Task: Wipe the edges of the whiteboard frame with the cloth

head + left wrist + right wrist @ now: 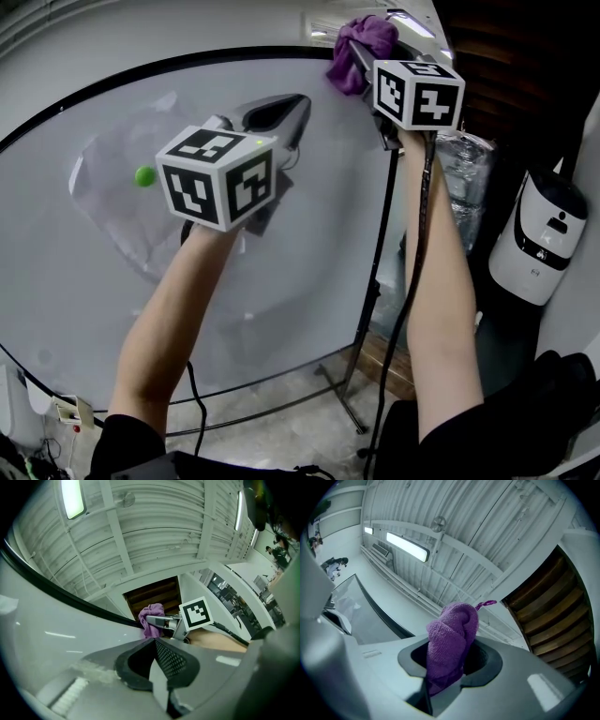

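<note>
Both grippers are reaching up to the whiteboard (84, 281), which is standing upright and filling most of the head view. The right gripper (367, 64) is clamping the purple cloth (359, 45) between its jaws, and the bunched cloth is sticking out past the jaw tips. It is sitting at the upper right corner of the black whiteboard frame (187, 62), where the top edge is ending. From the left gripper view the cloth (151, 619) is looking to touch that corner. The left gripper (277, 114) is hanging in front of the upper middle of the board, with its jaws closed together and nothing between them. Its marker cube is covering the middle of the board in the head view, and the right cube is hiding the frame just under the corner.

Beside the right edge of the board a black stand leg (375, 272) is running down to the floor, and a black cable (413, 281) is hanging along the right forearm. A white device (542, 234) is standing well apart at the right. On the left half of the board a clear sheet (117, 202) is lying flat, and a small green magnet (144, 175) is sitting on it.
</note>
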